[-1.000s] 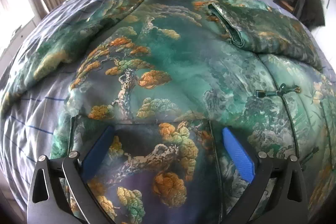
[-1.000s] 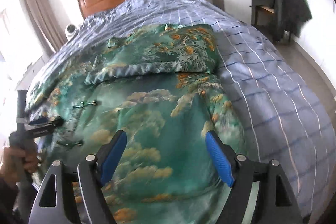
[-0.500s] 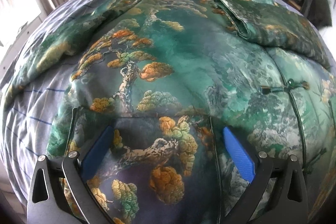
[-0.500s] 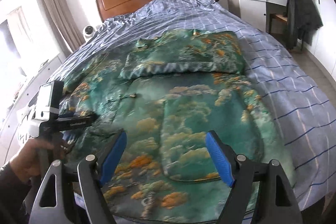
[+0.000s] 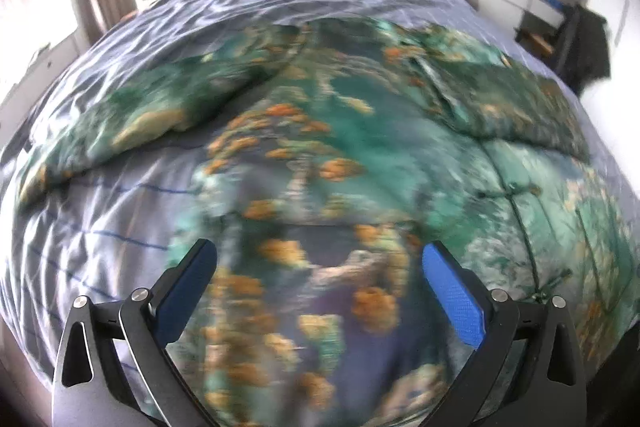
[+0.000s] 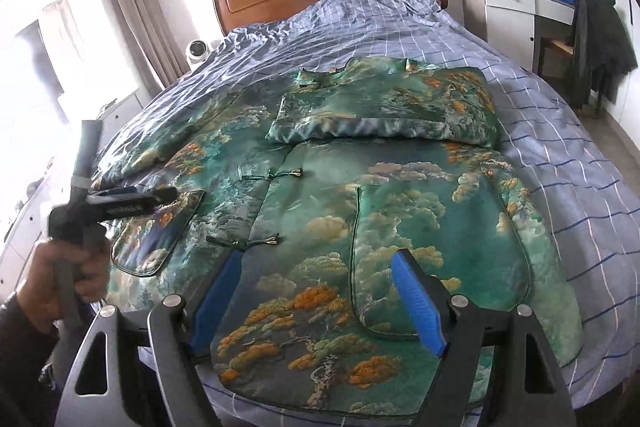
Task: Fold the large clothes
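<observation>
Satin jacket (image 6: 360, 195) in green with orange pine print lies flat on the blue checked bedspread (image 6: 560, 155), one sleeve folded across at twelve o'clock, while left gripper (image 5: 320, 291) and right gripper (image 6: 316, 291) hover wide and empty.

No legible text, label, brand, number or sign anywhere in either view

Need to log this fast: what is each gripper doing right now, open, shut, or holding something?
Left gripper: open, holding nothing, above the green jacket.
Right gripper: open, holding nothing, above the jacket's hem.
</observation>
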